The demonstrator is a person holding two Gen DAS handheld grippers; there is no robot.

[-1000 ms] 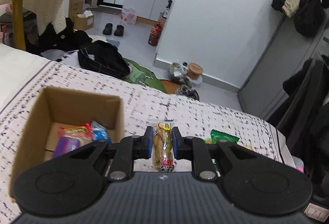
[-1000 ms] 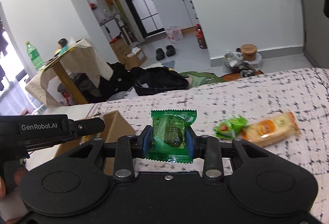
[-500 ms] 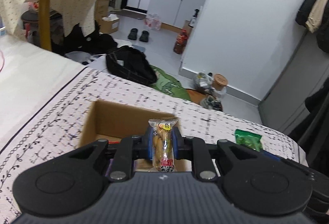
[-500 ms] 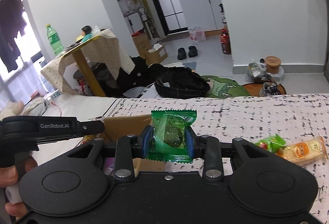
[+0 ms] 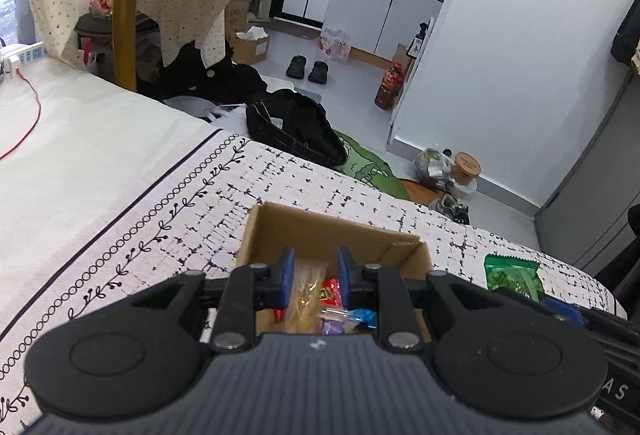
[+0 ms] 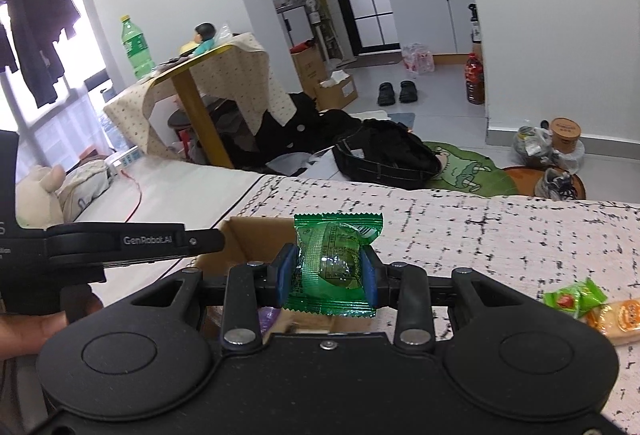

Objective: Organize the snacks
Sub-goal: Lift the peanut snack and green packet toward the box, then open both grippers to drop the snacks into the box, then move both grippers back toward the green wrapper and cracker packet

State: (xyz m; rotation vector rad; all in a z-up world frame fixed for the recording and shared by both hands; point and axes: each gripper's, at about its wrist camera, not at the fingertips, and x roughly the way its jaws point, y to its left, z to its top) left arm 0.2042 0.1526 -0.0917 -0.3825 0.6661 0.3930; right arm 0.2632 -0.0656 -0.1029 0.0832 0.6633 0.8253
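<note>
Left gripper (image 5: 314, 277), lower centre of frame: jaws opening, yellowish snack (image 5: 305, 289) between them but loose, dropping into box (image 5: 320, 231) on bed.

Right gripper (image 6: 326, 277): jaws clenched on green pack (image 6: 334, 267), held mid-body, above box edge.

Packs look light, crinkly, slippery film; contents likely crushable. Grip across middle, gently.

A black bag (image 5: 296, 129) lies on the floor near black slippers (image 5: 308, 68) and a green bottle (image 6: 136, 47).
</note>
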